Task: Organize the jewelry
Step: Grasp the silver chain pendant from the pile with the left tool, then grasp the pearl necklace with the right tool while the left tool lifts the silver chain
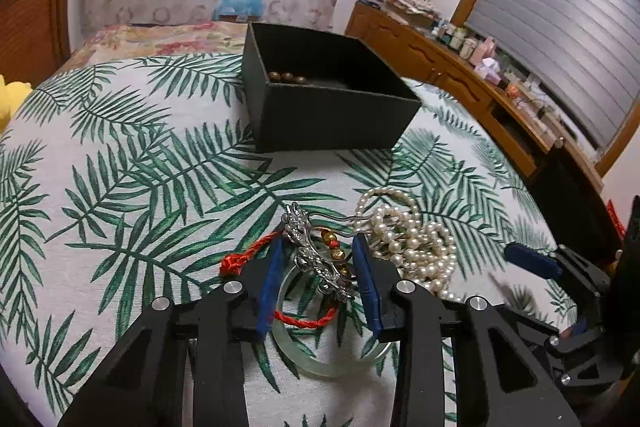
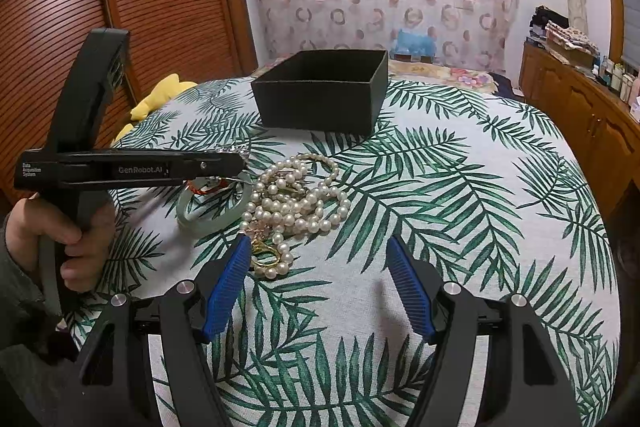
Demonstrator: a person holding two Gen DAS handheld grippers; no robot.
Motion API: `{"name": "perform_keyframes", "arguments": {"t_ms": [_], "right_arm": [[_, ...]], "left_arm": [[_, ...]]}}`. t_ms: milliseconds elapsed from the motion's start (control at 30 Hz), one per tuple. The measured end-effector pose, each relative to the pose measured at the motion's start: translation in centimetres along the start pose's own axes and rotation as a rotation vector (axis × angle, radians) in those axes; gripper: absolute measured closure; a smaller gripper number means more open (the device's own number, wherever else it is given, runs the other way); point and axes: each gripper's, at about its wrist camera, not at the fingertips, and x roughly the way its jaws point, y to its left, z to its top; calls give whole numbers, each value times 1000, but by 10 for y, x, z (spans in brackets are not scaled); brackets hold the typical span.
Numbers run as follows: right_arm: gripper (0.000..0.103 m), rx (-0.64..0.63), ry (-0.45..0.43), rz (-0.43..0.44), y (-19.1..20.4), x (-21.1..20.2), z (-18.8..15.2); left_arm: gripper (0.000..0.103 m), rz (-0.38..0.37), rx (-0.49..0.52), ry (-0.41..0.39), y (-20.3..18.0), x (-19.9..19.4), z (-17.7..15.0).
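The ornate silver metal hairpin [image 1: 320, 259], leaf-shaped and filigreed with a wavy two-pronged stem, is lying across one pale green jade bangle [image 1: 320, 363], in front of the open black cardboard box [image 1: 320, 107] on the palm-leaf bedspread [image 1: 120, 187]. The left tongs [image 1: 318, 247] are straddling the hairpin with their blue pads [image 1: 366, 279] partly apart, not visibly pressing it. One red braided cord [image 1: 248, 251] with gold beads is threading under the hairpin. One heap of white pearl strands [image 2: 296, 199] is lying just right of the bangle, well nearer than the box. Three brown beads [image 1: 286, 78] are showing inside the box. The right tongs [image 2: 320, 247] are hanging wide apart, empty, near the pearls.
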Motion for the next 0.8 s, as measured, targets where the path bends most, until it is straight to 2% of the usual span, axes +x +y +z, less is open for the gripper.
{"name": "perform_keyframes", "arguments": {"t_ms": [167, 367, 533, 800], "right_arm": [[31, 5, 5, 7, -2, 1, 1], [31, 5, 5, 6, -2, 1, 2], [31, 0, 11, 6, -3, 2, 3], [31, -35, 15, -9, -7, 4, 15]], "left_arm": [[91, -37, -18, -44, 1, -10, 1], [94, -33, 23, -105, -12, -33, 0], [95, 30, 73, -178, -21, -54, 1], [95, 59, 100, -229, -21, -74, -2]]}}
